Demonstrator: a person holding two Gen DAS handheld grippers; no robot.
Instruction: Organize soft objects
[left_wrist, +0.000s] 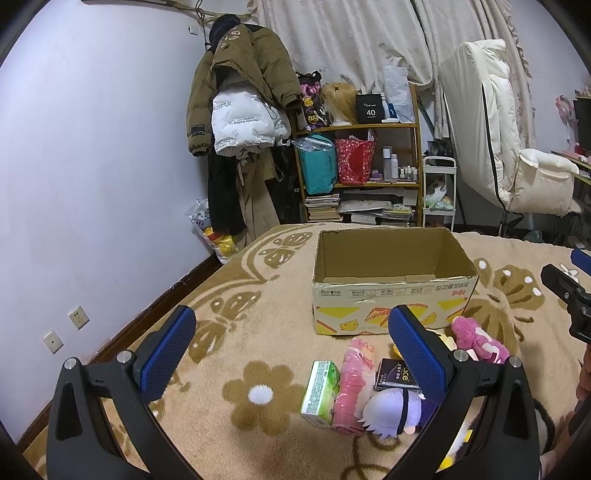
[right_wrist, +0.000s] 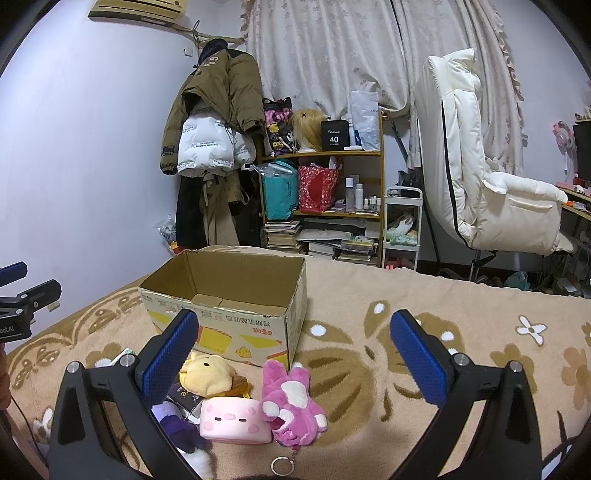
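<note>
Cardboard, open-topped and empty, the box (left_wrist: 391, 280) stands ahead of the left gripper (left_wrist: 291, 354), whose jaws gape wide on nothing. A green pack (left_wrist: 320, 392), a pink roll (left_wrist: 352, 384) and a white-haired doll (left_wrist: 391, 411) lie between the jaws toward the right finger, the roll's length pointing at the box.

From the right wrist, the right gripper (right_wrist: 295, 358) is equally wide and empty. The pink plush (right_wrist: 290, 400) lies lengthwise between its jaws, left of centre, beside a pink pig cushion (right_wrist: 233, 421) and a yellow bear (right_wrist: 207, 373). I judge this hand nearer the plush.
</note>
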